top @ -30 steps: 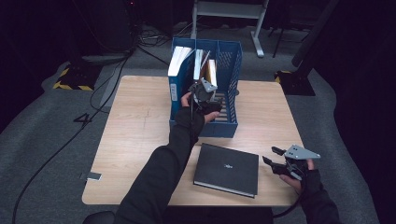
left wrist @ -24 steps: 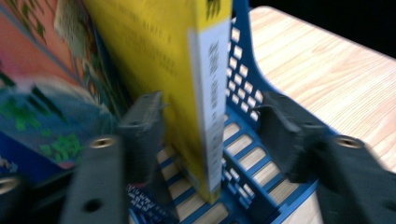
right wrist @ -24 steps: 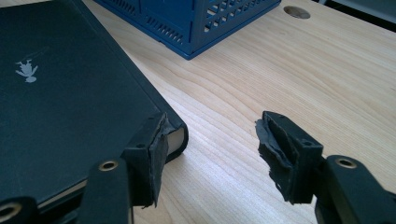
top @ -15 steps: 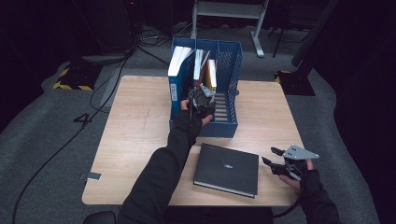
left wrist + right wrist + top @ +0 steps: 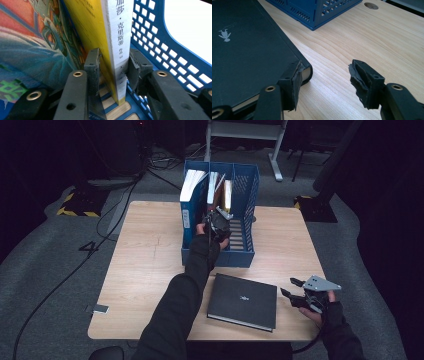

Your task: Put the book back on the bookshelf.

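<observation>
A blue mesh file rack (image 5: 247,255) stands at the back middle of the wooden table (image 5: 150,255). My left gripper (image 5: 216,222) reaches into it. In the left gripper view its jaws (image 5: 113,67) sit on both sides of an upright yellow book with a white spine (image 5: 117,37), shut on it. A black hardcover book (image 5: 242,301) lies flat near the front edge. My right gripper (image 5: 290,286) is open just right of it. In the right gripper view (image 5: 324,72) one jaw hangs over the black book's corner (image 5: 249,50), the other over bare wood.
A book with a colourful cover (image 5: 32,42) leans beside the yellow one. A thick white-edged volume (image 5: 192,182) stands in the rack's left slot. The rack's corner (image 5: 317,10) lies beyond the black book. A cable hole (image 5: 371,5) marks the table.
</observation>
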Action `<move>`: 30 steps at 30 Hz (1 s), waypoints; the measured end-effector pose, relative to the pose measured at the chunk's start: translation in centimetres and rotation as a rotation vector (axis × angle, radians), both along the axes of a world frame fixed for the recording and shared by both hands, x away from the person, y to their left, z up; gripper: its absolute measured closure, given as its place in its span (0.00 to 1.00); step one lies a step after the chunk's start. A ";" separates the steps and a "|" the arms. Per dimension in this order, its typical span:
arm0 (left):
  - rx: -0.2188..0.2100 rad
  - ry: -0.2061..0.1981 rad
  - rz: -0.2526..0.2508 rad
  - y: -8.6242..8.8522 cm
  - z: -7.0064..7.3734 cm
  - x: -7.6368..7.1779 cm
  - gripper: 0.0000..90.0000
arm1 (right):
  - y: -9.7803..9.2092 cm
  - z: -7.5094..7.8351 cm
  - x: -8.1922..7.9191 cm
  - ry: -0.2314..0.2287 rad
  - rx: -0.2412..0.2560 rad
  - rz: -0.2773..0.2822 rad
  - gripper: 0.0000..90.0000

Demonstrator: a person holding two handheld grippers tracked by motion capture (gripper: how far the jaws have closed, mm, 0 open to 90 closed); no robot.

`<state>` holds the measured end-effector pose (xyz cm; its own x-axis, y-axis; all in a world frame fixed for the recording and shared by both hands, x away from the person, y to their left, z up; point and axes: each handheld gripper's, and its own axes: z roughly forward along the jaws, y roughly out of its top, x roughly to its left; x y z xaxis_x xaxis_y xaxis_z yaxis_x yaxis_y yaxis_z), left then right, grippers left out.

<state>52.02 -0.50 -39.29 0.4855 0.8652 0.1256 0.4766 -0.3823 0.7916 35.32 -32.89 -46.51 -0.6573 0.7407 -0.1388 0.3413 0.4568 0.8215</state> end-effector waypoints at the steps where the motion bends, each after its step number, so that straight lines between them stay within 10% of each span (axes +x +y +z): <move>1: -0.001 -0.001 0.003 -0.1 0.0 0.0 0.72 | 0.0 0.0 0.0 0.000 0.000 0.000 0.48; 19: 0.035 -0.006 0.043 -0.7 0.0 1.2 0.72 | -0.1 0.0 0.0 0.000 0.000 -0.005 0.48; 30: 0.028 -0.029 -0.017 0.3 0.7 -0.4 0.64 | -0.2 0.1 0.0 0.003 -0.001 -0.007 0.48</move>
<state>51.61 -0.21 -38.57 0.4956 0.8529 0.1642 0.4469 -0.4125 0.7938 35.33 -33.11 -46.44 -0.6527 0.7451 -0.1373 0.3471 0.4552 0.8200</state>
